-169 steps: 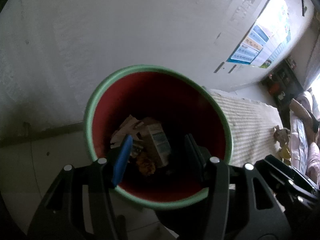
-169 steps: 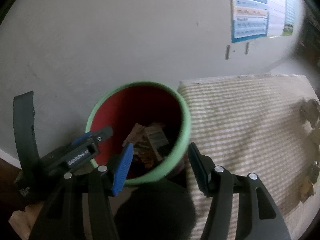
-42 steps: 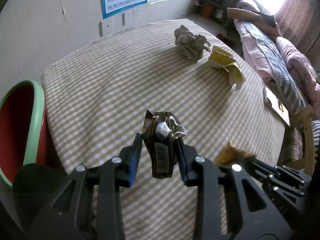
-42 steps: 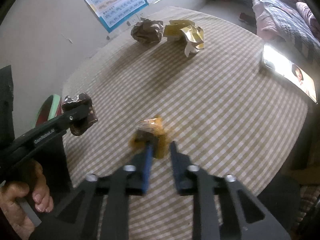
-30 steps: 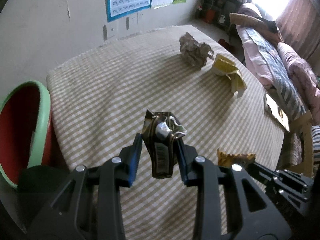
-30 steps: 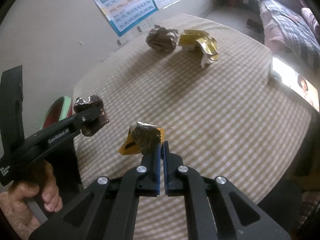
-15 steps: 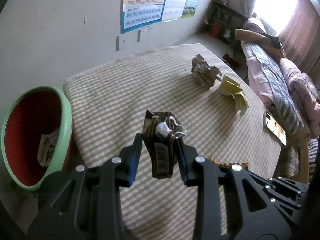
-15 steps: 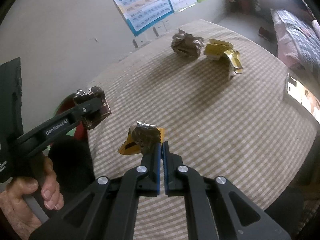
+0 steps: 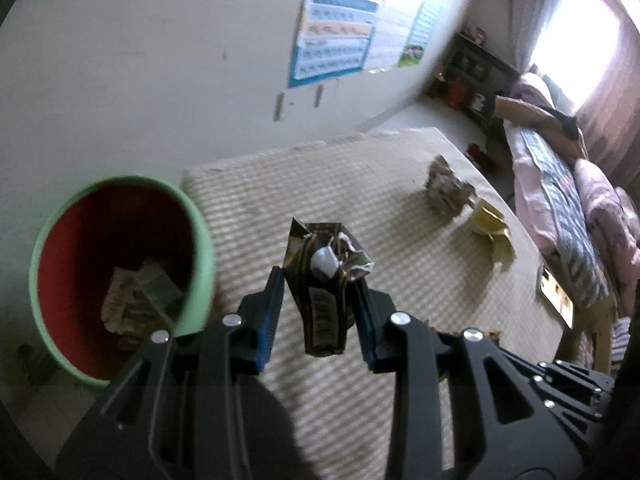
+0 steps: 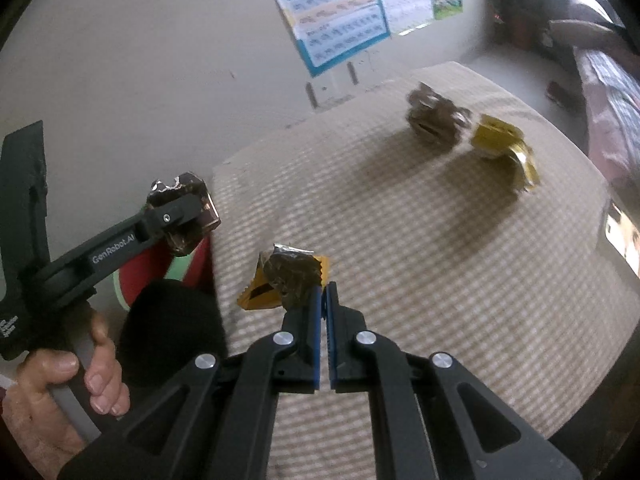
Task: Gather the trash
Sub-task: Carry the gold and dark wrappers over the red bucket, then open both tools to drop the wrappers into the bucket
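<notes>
The left gripper [image 9: 320, 296] has its jaws squeezed on a dark crumpled wrapper [image 9: 324, 280], which sticks up and hangs down between the two blue pads. In the right wrist view the same left gripper [image 10: 182, 216] shows from the side, with the dark wrapper [image 10: 188, 188] pinched at its tip and a hand [image 10: 60, 384] around its handle. The right gripper [image 10: 323, 292] has its jaws pressed almost together on a small gold and brown wrapper [image 10: 290, 272], which pokes out to the left of the tips. Both wrappers are up in the air, above the near part of a table [image 9: 360, 184] with a checked tan cloth. Just past the left edge of the table stands a bin [image 9: 200, 240] with a green rim and a red inside. It has some paper scraps [image 9: 136, 300] at the bottom. The dark wrapper is near the bin but to the right of its rim, above the cloth. Far across the table lie a brown crumpled ball [image 10: 434, 120] and a yellow wrapper [image 10: 504, 144], just beside each other. A lit phone [image 10: 622, 236] lies at the right edge of the table. On the wall behind hangs a poster [image 10: 340, 12] with blue rows. A bed [image 9: 560, 184] with pink covers is at the far right.
</notes>
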Available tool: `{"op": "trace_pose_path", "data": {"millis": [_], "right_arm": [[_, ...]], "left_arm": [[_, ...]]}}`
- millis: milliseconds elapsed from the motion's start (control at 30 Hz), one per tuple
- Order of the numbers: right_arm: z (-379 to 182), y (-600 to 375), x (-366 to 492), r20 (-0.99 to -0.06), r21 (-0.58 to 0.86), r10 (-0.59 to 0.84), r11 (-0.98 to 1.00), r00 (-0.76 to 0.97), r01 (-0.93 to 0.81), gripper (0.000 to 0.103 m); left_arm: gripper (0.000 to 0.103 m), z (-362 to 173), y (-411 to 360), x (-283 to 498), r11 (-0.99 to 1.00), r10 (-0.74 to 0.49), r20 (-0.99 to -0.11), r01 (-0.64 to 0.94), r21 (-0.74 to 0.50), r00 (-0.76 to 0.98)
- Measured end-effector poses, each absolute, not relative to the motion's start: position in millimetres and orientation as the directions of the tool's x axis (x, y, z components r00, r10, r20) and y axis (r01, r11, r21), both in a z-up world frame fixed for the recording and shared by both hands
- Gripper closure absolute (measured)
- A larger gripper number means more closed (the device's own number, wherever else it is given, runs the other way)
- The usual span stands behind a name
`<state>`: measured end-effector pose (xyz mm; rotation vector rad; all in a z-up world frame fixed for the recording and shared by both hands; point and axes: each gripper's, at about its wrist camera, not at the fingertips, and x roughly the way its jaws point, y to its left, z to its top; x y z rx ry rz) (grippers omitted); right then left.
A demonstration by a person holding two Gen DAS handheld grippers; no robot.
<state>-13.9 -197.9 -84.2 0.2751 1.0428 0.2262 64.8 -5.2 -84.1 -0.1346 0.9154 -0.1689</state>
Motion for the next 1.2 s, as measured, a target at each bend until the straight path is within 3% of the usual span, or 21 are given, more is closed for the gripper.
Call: {"op": "trace_pose_path", "data": {"millis": [733, 1200], "right_arm": [[-73.3, -70.0, 31.8, -0.803, 0.336, 0.434, 0.896, 0.409, -0.292, 0.1], [-92.3, -30.1, 47.1, -0.833, 0.309, 0.426, 0.887, 0.353, -0.343, 0.1]], "left_arm": [[0.071, -92.5, 133.4, 60.5, 0.971, -0.02, -0.786, -0.174, -0.161, 0.617], [0.071, -112.8, 171.1, 58.7, 0.952, 0.005, -0.814, -0.253, -0.174, 0.581]]}}
